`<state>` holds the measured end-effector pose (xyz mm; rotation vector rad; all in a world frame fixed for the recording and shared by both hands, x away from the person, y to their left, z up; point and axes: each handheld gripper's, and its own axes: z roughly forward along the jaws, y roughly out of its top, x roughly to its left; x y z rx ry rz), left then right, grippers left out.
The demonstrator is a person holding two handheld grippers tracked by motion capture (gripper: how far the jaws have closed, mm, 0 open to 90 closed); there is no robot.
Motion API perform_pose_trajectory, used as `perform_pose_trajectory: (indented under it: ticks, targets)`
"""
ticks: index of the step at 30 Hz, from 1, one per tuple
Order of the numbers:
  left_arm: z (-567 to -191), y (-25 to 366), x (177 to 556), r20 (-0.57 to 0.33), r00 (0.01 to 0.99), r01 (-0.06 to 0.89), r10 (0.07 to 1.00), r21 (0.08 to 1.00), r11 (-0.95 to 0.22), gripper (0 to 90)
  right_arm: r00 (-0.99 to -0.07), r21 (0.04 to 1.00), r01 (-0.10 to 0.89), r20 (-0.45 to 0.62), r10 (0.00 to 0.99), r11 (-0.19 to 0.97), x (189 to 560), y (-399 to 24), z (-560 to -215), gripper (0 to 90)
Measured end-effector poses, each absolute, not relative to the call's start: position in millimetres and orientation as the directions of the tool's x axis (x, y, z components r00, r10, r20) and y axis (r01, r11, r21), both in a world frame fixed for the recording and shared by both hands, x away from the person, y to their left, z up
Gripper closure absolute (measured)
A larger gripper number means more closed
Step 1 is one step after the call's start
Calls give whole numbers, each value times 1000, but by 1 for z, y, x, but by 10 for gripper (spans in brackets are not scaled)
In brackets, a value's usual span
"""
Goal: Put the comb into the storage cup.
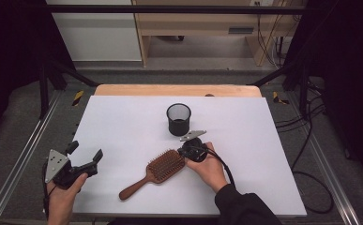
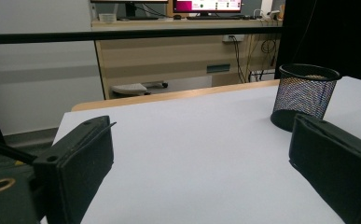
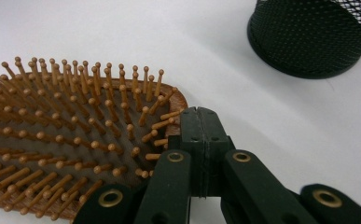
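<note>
A wooden paddle hairbrush [image 1: 162, 166] lies bristles up on the white table [image 1: 123, 122], its handle pointing toward the near left. My right gripper [image 1: 184, 154] is shut, its tips against the far right edge of the brush head. In the right gripper view the hairbrush [image 3: 75, 140] spreads to the left of the right gripper [image 3: 201, 114], whose jaws are pressed together with nothing between them. A black mesh cup [image 1: 178, 119] stands upright just beyond. My left gripper [image 1: 86, 151] rests open near the table's near left corner; in its own view the left gripper [image 2: 206, 158] has only bare table between its jaws.
The mesh cup [image 2: 304, 95] [image 3: 308, 37] stands close behind the right hand. A wooden strip [image 1: 177, 90] edges the table's far side. Metal rails [image 1: 24, 150] run along both sides, and cables [image 1: 310, 154] trail on the floor at right.
</note>
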<state>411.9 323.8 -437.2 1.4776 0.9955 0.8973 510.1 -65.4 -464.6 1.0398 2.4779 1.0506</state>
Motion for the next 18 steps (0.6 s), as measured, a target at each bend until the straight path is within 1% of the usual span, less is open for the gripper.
perform_pose_trajectory:
  ticks: [5,18]
  targets:
    - [-437,323,412,19,365,113,931,992,-64,67,-719,707,508,32,694,493,508,-63,-464,900]
    - [-437,322,412,29,368,110,929,991,-75,67,-719,713,514,53,693,478,506,-66,-465,900]
